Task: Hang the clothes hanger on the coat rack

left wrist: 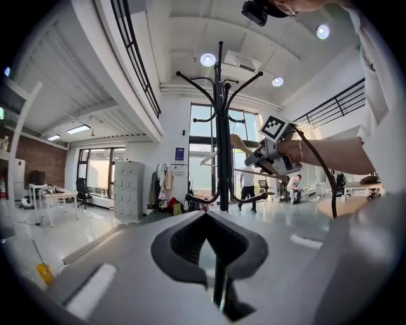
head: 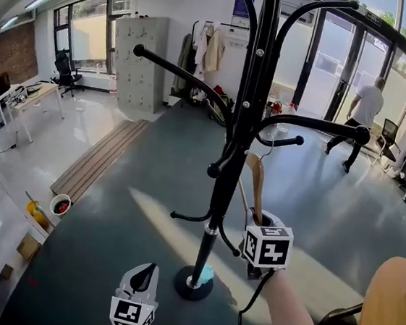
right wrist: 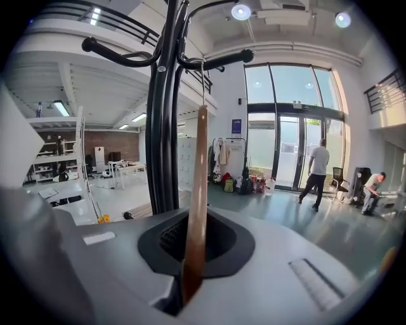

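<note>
A black coat rack [head: 230, 161] rises in front of me, its curved arms spreading at several heights. My right gripper [head: 258, 217] is shut on the lower end of a wooden hanger [head: 257, 180], held upright just right of the pole. In the right gripper view the hanger [right wrist: 197, 184] runs up from the jaws, and its wire hook [right wrist: 203, 81] reaches a rack arm [right wrist: 219, 61]; whether it rests on the arm I cannot tell. My left gripper [head: 144, 278] hangs low by the rack's base, shut and holding nothing. The left gripper view shows the rack [left wrist: 222, 133] ahead.
The rack's round base [head: 190, 286] stands on the dark floor with a blue scrap [head: 207, 274] beside it. A round wooden tabletop [head: 390, 310] is at lower right. A person [head: 362, 116] walks by the glass doors. Grey lockers [head: 143, 64] and floor planks [head: 100, 158] lie left.
</note>
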`<state>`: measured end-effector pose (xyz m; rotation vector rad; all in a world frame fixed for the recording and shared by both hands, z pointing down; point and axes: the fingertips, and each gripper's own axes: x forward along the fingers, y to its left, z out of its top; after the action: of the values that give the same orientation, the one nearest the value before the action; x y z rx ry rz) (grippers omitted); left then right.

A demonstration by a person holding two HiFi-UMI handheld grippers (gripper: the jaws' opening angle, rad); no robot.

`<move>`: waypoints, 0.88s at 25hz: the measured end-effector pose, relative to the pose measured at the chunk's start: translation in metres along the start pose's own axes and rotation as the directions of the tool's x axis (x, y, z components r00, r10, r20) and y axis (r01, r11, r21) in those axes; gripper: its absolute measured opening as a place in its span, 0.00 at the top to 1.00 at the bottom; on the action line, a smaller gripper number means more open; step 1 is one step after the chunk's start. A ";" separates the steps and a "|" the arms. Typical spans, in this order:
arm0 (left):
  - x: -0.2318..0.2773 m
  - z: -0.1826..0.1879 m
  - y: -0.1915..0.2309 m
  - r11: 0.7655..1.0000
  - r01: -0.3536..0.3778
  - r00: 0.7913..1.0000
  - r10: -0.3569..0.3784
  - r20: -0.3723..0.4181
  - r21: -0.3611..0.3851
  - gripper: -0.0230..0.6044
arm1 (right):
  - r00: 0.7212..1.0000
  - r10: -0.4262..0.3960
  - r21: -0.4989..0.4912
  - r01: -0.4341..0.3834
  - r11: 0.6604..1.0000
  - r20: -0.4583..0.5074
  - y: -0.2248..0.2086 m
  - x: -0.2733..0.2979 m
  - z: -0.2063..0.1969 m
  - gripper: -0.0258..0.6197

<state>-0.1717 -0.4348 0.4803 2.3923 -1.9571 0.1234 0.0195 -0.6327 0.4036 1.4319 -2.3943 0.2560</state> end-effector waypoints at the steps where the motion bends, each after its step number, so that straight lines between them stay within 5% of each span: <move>1: -0.001 -0.001 0.000 1.000 -0.001 1.000 0.001 -0.001 -0.004 0.96 | 1.000 0.004 0.006 -0.004 1.000 0.001 0.000 0.000 0.000 0.92; 12: -0.015 0.003 0.000 1.000 -0.006 1.000 0.006 0.008 -0.006 0.96 | 0.999 -0.030 0.039 0.029 0.999 0.032 -0.003 -0.010 -0.005 0.89; 19: -0.030 -0.006 0.000 1.000 0.008 1.000 -0.008 0.016 -0.001 0.96 | 0.976 -0.056 0.004 0.056 0.998 0.212 0.009 -0.042 0.008 0.60; 22: -0.036 -0.003 -0.004 0.999 0.033 0.999 -0.034 0.019 0.009 0.96 | 0.967 -0.063 -0.024 0.071 0.997 0.247 0.018 -0.060 0.009 0.57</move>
<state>-0.1749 -0.3987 0.4805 2.4394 -1.9274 0.1083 0.0282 -0.5778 0.3726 1.6094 -2.5229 0.0216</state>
